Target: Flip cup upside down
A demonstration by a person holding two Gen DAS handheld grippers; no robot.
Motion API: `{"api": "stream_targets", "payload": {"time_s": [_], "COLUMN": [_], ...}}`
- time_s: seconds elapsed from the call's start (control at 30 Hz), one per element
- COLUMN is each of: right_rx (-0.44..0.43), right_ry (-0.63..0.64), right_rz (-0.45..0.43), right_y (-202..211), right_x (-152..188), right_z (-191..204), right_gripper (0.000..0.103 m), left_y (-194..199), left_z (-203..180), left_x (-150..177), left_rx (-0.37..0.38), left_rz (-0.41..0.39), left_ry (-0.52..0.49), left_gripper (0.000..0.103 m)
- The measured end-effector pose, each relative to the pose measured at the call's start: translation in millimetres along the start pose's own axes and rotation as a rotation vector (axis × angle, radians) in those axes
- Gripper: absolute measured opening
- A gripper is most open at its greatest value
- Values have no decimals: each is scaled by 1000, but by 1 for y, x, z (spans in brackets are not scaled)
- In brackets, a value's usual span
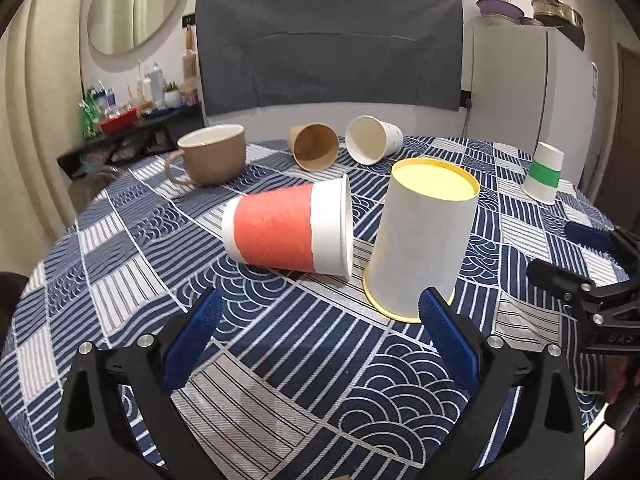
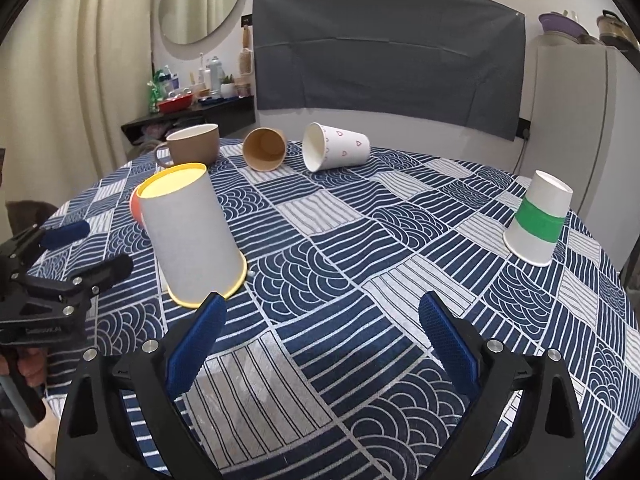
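A white cup with a yellow rim (image 1: 420, 236) stands upside down on the patterned tablecloth (image 1: 280, 360); it also shows in the right wrist view (image 2: 192, 236). A red-banded white cup (image 1: 288, 228) lies on its side just left of it. My left gripper (image 1: 318, 336) is open and empty, its right finger (image 1: 444, 332) close to the yellow cup's rim. My right gripper (image 2: 320, 336) is open and empty, its left finger (image 2: 200, 340) just in front of that cup. Each gripper shows at the edge of the other's view, the right one (image 1: 592, 272) and the left one (image 2: 60, 252).
A brown mug (image 1: 212, 156) stands upright at the back left. A brown paper cup (image 1: 314, 146) and a white heart-print cup (image 2: 334, 146) lie on their sides at the back. A green-banded cup (image 2: 538, 218) stands upside down at the right. A grey chair back (image 1: 328, 48) is behind the table.
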State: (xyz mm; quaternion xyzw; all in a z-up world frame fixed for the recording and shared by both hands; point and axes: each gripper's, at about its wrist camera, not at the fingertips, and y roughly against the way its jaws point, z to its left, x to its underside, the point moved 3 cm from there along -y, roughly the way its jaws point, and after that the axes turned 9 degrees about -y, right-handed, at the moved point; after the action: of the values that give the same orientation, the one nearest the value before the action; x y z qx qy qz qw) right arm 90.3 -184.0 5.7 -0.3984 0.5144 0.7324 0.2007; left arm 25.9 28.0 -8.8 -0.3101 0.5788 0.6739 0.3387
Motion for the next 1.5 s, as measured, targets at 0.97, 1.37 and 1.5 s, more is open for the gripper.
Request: {"api": "stream_targets", "payload": {"time_s": [0.97, 1.37, 1.5], "right_rx": [-37, -53, -57], "right_ry": [10, 16, 18], "right_rz": [-31, -24, -22], "right_y": [7, 5, 5], "right_x": [7, 7, 6], "right_z": [0, 1, 1], "right_gripper": [93, 94, 94], "left_y": [-3, -1, -2], "left_z": [2, -6, -6], "left_x": [8, 7, 7], "left_rx": [-17, -33, -24], "left_rz": [27, 18, 20], "left_ry": [24, -24, -27], "left_gripper": [97, 97, 97]}}
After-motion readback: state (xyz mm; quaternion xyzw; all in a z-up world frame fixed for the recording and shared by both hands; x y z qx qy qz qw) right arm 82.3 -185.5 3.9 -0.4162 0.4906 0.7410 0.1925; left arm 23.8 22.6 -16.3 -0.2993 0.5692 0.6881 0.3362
